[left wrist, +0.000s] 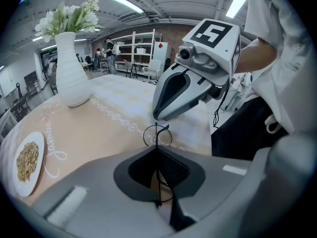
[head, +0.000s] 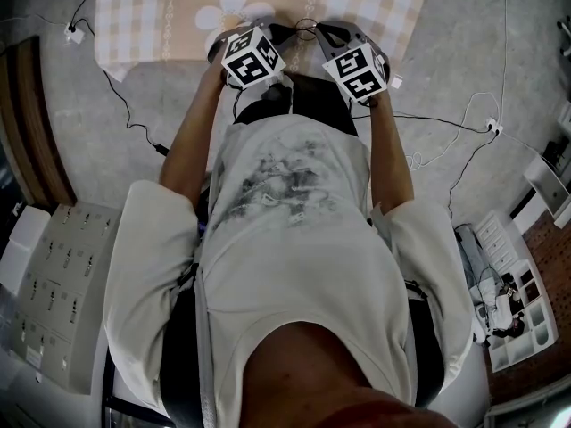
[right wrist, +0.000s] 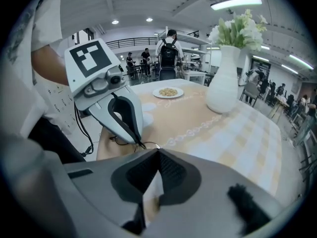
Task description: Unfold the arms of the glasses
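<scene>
1. My left jaws (left wrist: 157,148) are clamped on the glasses (left wrist: 157,134). A thin dark wire of the frame runs straight down the slit between the pads.
2. One round rim sticks out just past my left tips. A second loop of wire shows lower down, in the gap behind the pads.
3. My right jaws (right wrist: 158,150) are together, with no gap showing at the tips.
4. In the right gripper view the glasses (right wrist: 119,142) lie just ahead of and to the left of those tips. A wire runs right up to them. I cannot tell whether it is pinched there or only touched.
5. From the left gripper view my right gripper (left wrist: 158,117) points down onto the top of the rim, tip against the frame.
6. From the right gripper view my left gripper (right wrist: 140,144) comes in from the left and meets the same wire.
7. In the head view the glasses (head: 306,30) sit between my left gripper (head: 287,34) and right gripper (head: 323,34), both tips close together, at the near edge of the bench (head: 178,16).
8. Further back on the bench stand a white vase (left wrist: 69,73) and a plate (left wrist: 28,162), well apart from the glasses.
</scene>
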